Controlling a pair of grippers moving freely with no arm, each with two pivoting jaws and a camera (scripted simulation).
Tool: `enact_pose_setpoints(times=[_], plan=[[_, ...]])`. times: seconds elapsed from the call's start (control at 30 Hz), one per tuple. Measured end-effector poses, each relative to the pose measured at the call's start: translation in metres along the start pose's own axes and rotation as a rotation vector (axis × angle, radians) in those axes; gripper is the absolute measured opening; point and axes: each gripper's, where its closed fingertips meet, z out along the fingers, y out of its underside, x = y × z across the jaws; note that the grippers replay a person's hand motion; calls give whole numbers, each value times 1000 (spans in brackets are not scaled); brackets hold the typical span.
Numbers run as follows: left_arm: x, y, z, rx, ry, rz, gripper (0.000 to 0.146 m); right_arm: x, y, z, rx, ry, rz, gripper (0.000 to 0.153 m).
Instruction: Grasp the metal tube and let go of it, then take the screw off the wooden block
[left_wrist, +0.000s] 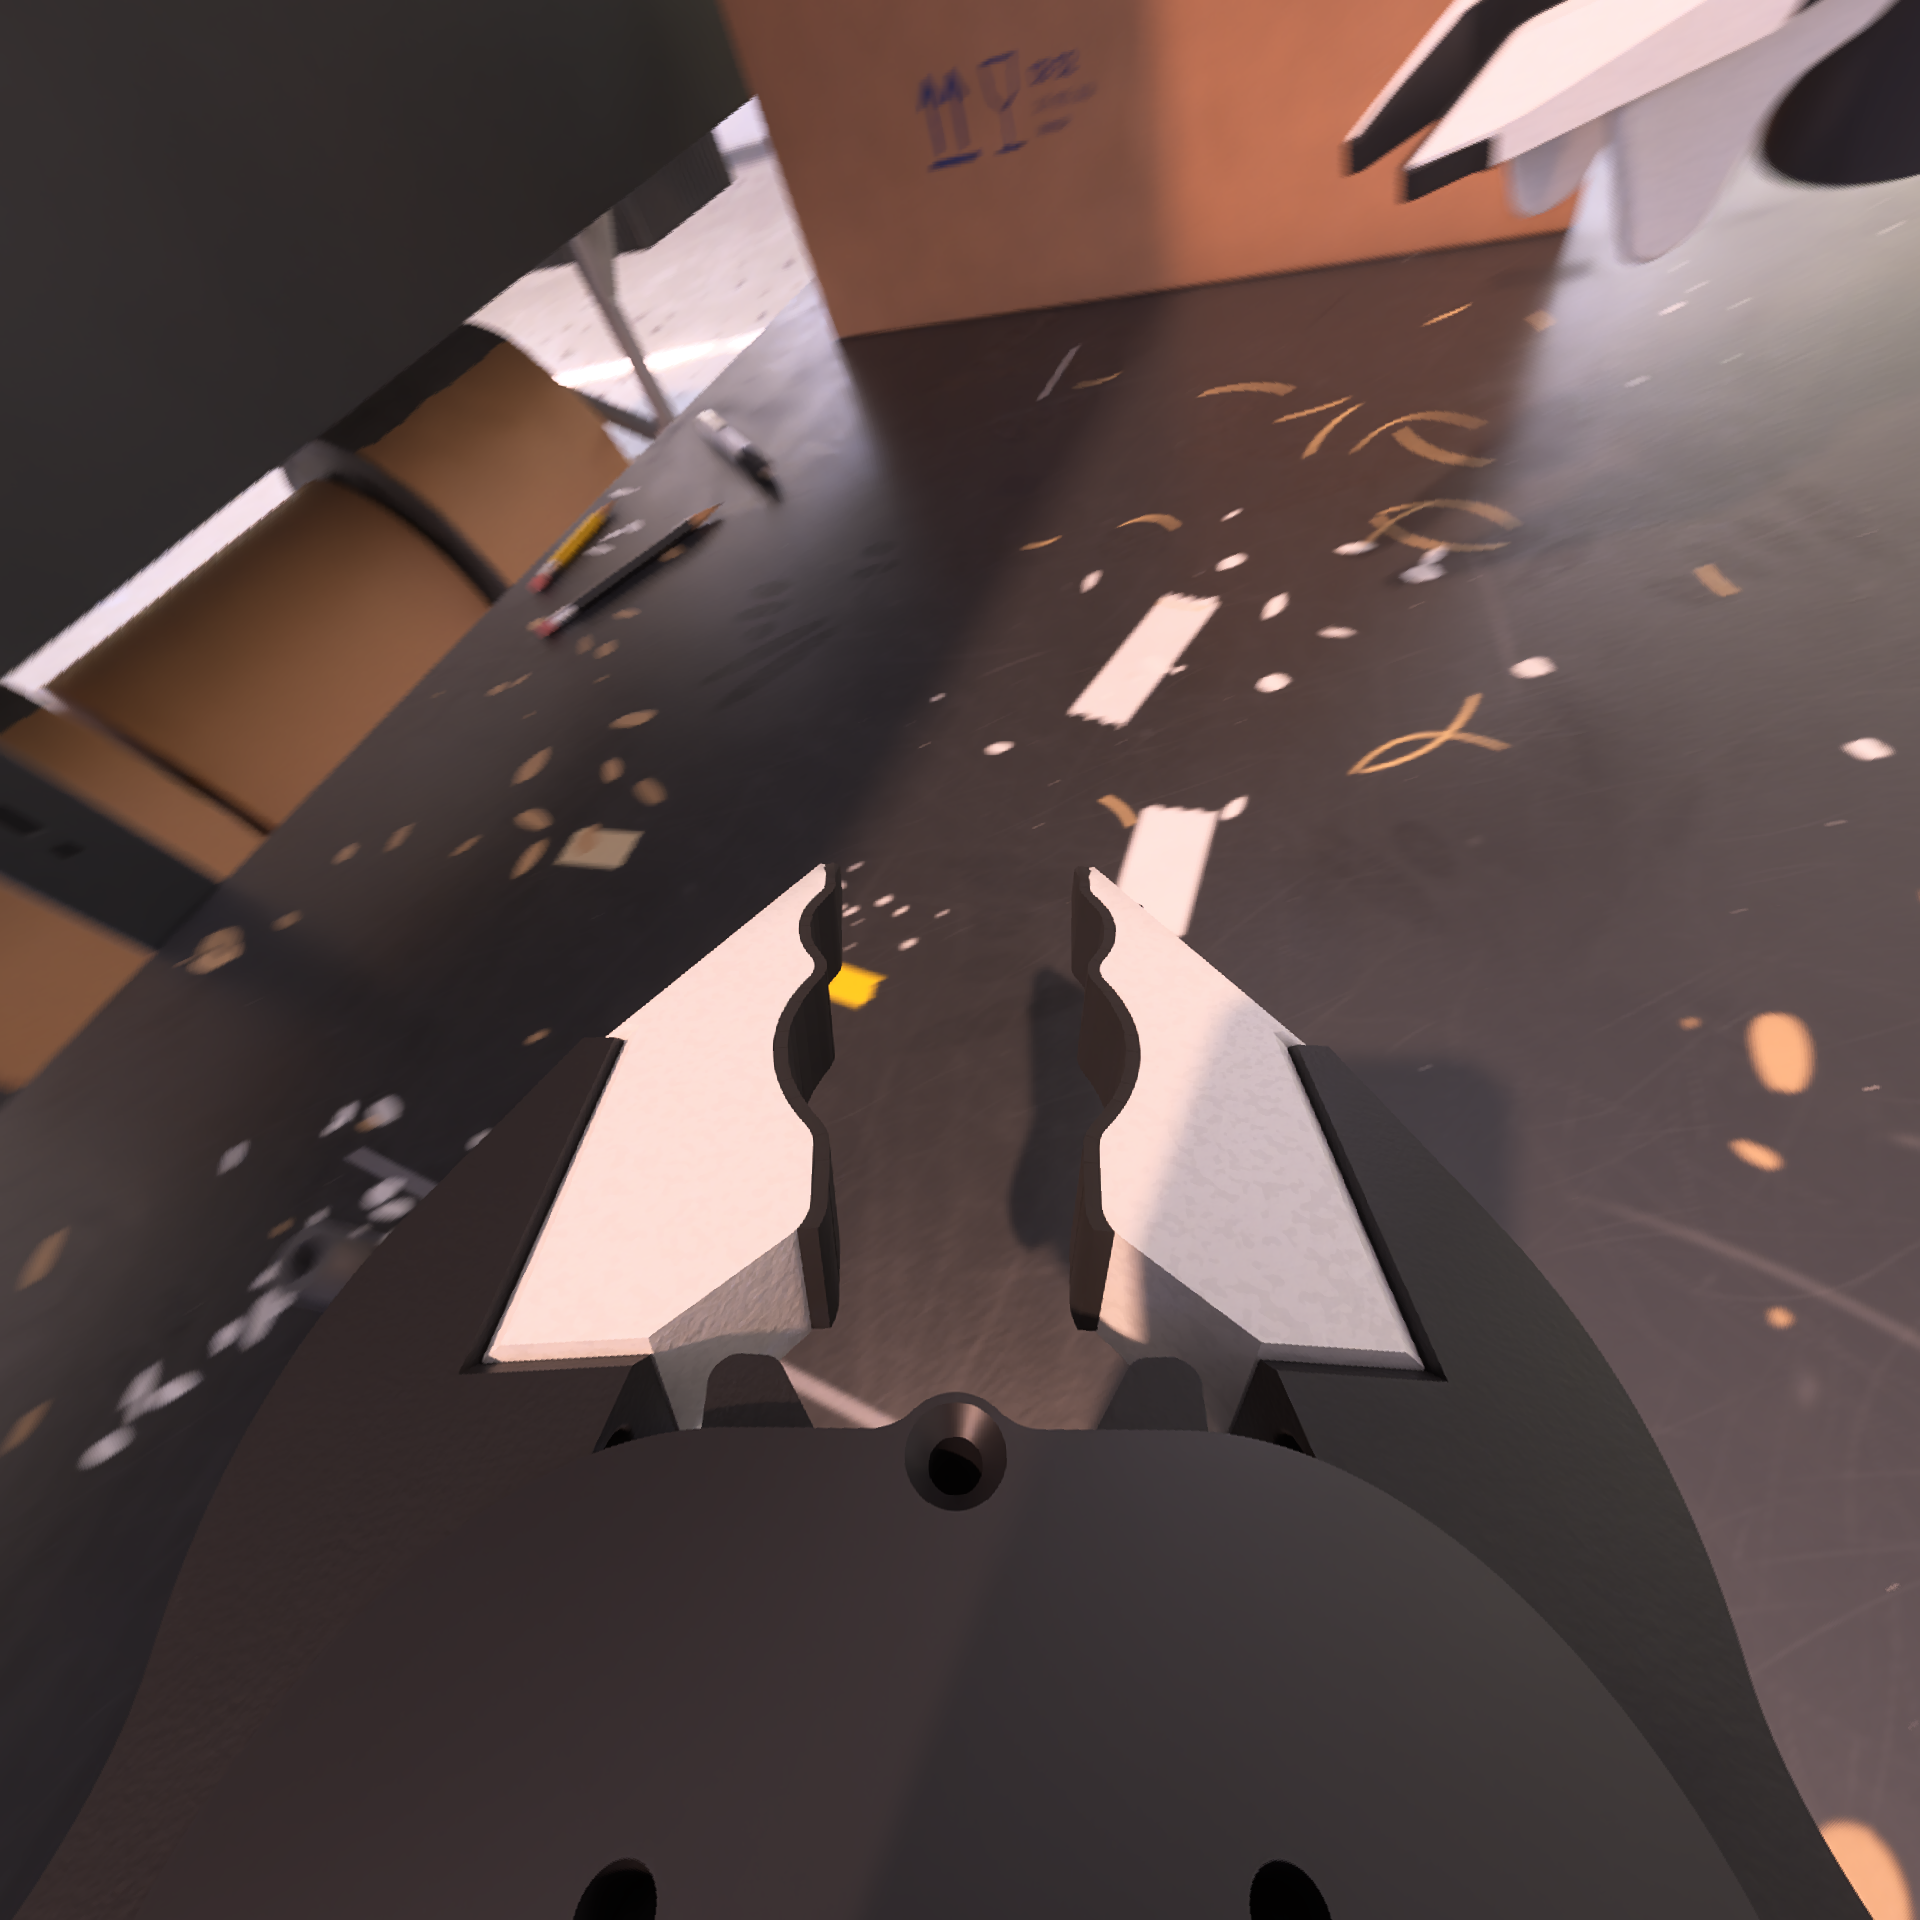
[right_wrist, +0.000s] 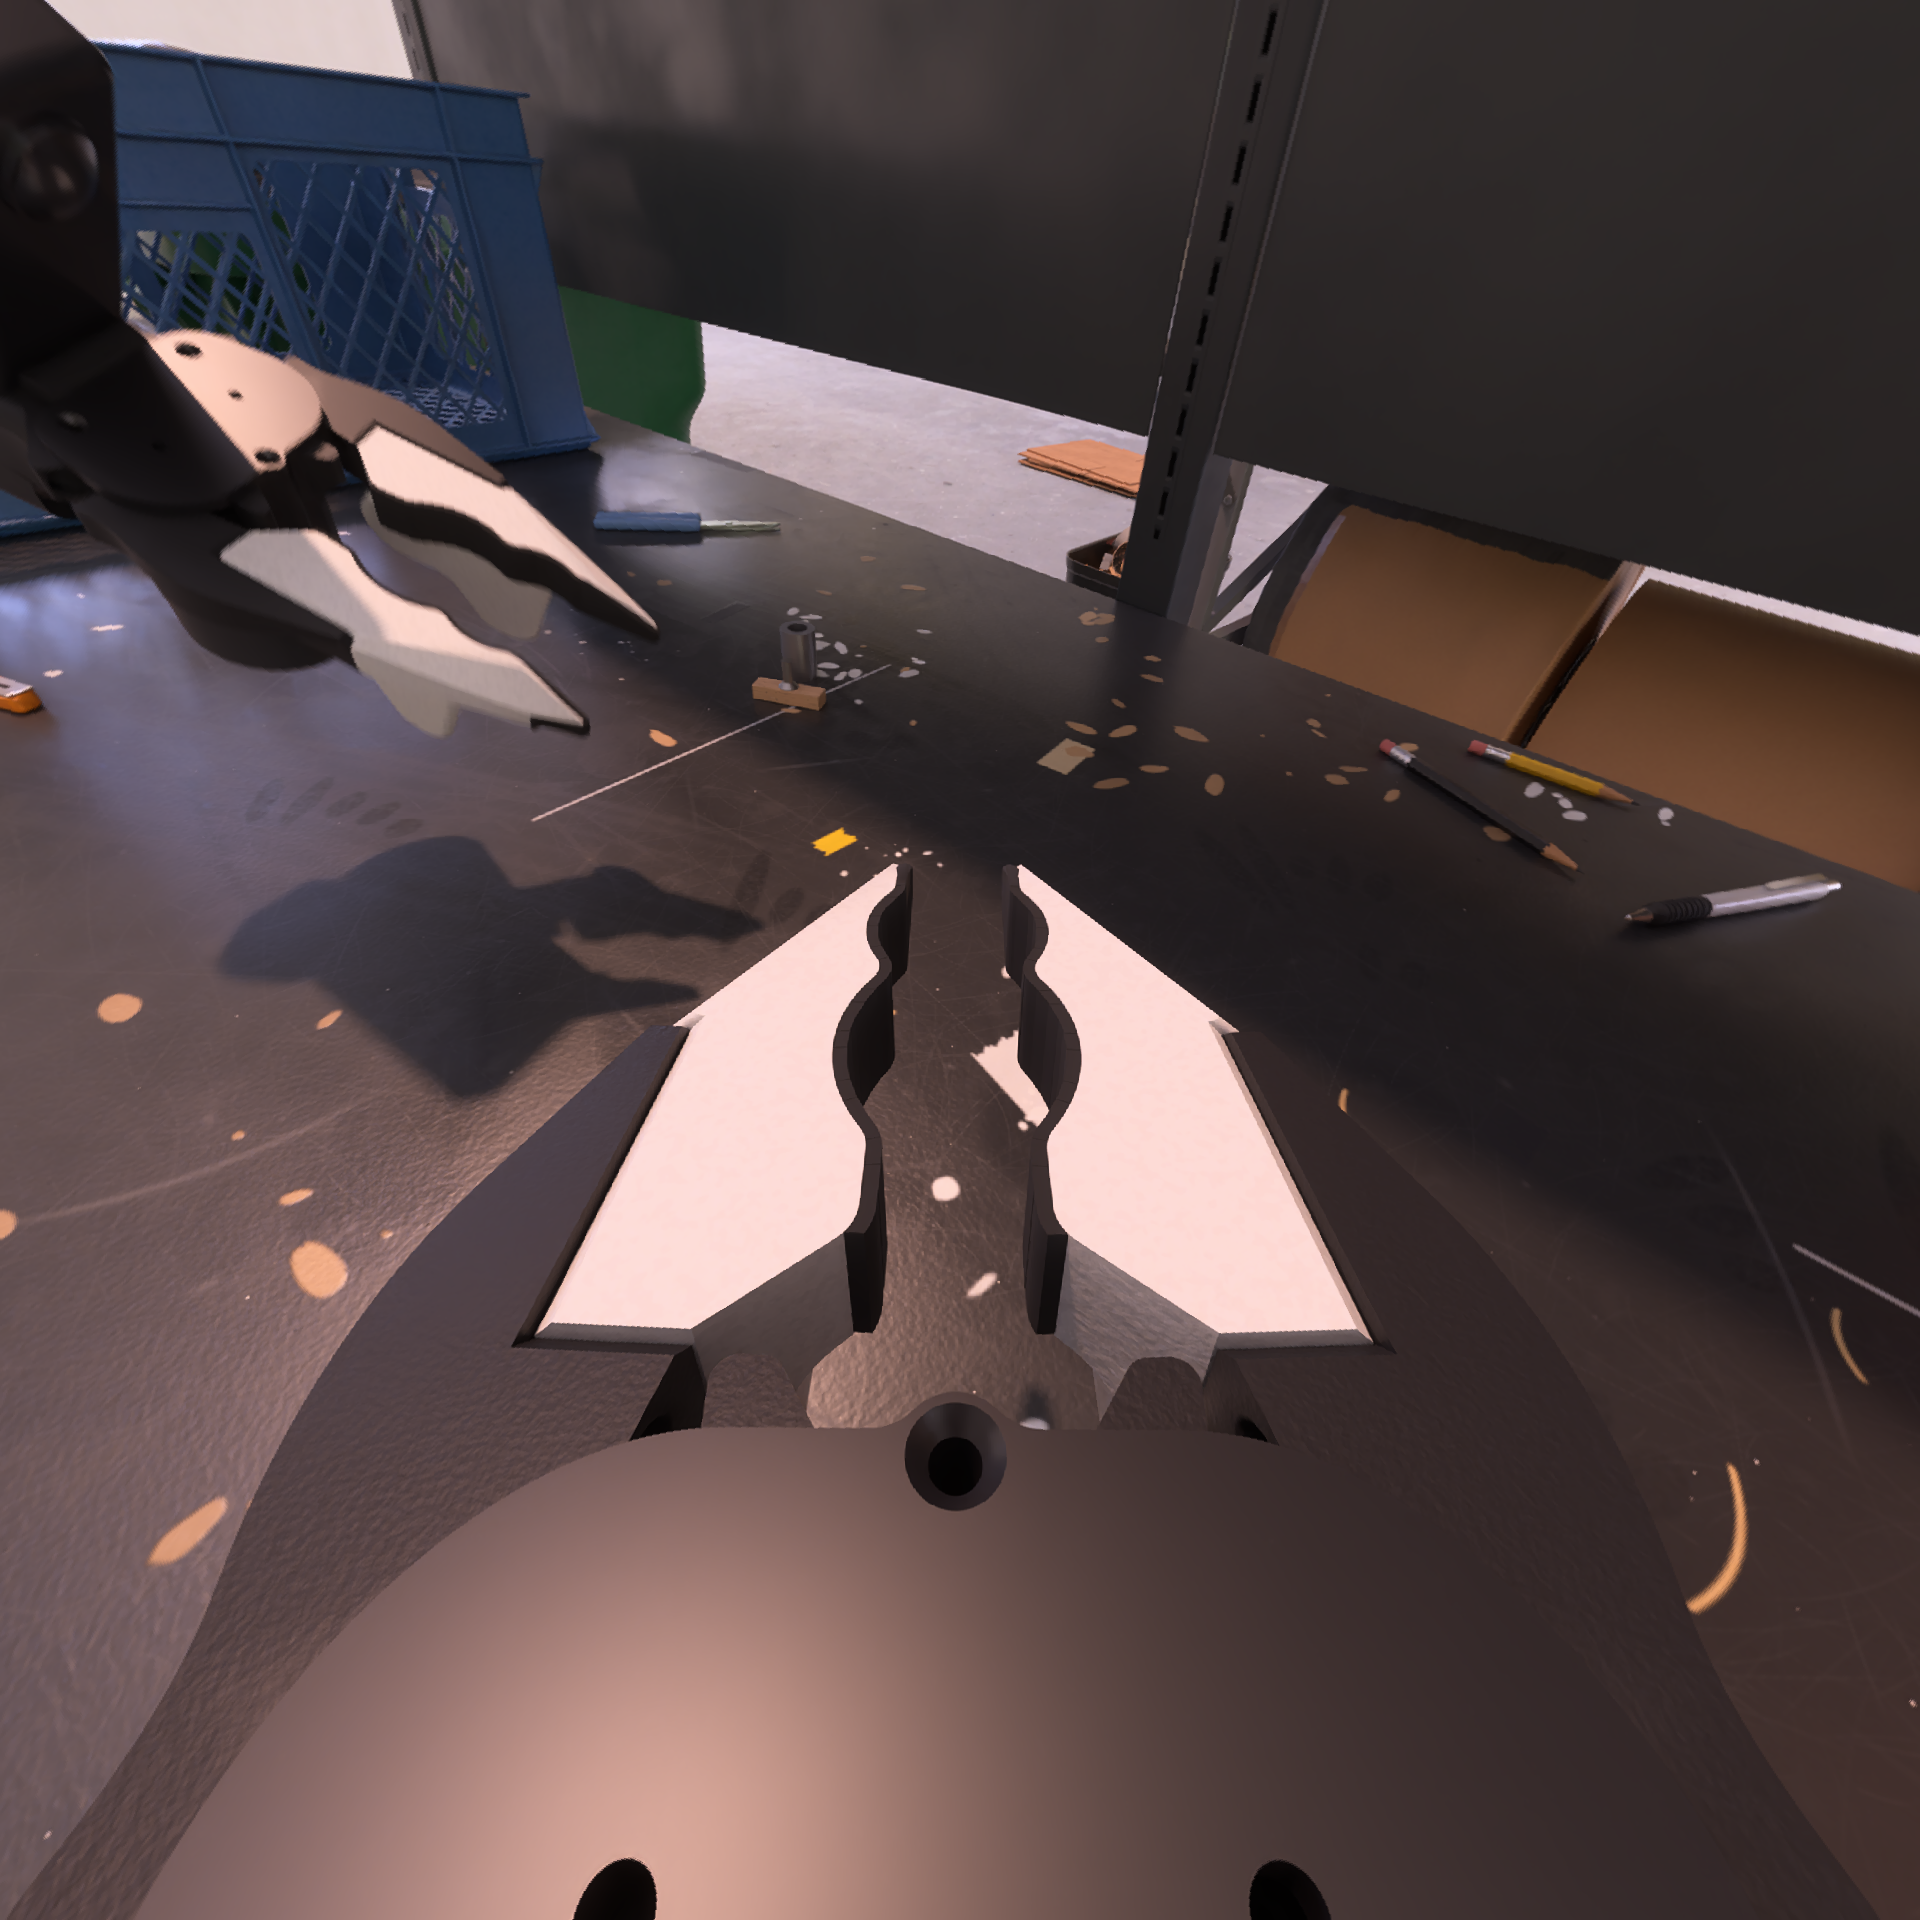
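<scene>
A short grey metal tube (right_wrist: 798, 649) stands upright at a small wooden block (right_wrist: 790, 693) far off on the dark table, in the right wrist view. The screw is too small to make out. My left gripper (left_wrist: 956, 883) is open and empty above the table. It also shows in the right wrist view (right_wrist: 618, 675), hovering just left of the tube and block. My right gripper (right_wrist: 956, 878) is open a little and empty, well short of the block. It shows at the top right of the left wrist view (left_wrist: 1455, 135).
A blue crate (right_wrist: 343, 239) stands at the back left, with a blue-handled tool (right_wrist: 644, 520) near it. Two pencils (right_wrist: 1475, 800) and a pen (right_wrist: 1745, 899) lie near the table's far edge. A cardboard box (left_wrist: 1143, 156) stands ahead of the left gripper. Shavings and tape scraps litter the table (right_wrist: 312, 1091).
</scene>
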Motion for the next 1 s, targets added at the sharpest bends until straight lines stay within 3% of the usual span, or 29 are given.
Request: enact_pose_setpoints(times=[0.13, 0.27, 0.43, 0.7, 0.87, 1.0], plan=[[-42, 11, -21, -156, -50, 37, 46, 2, 6, -1, 8, 17, 19, 17], [-81, 34, -30, -390, 71, 89, 57, 1, 9, -4, 24, 19, 29, 17], [-136, 65, -21, -572, 170, 87, 60, 2, 12, -13, 50, 43, 44, 17], [-186, 124, 5, -665, 247, -90, 56, 13, 15, -30, 78, 64, 85, 17], [-190, 144, 11, -709, 250, -71, 46, 22, 15, -34, 89, 73, 103, 17], [-190, 149, 16, -722, 249, -42, 53, 23, 15, -32, 79, 74, 96, 17]])
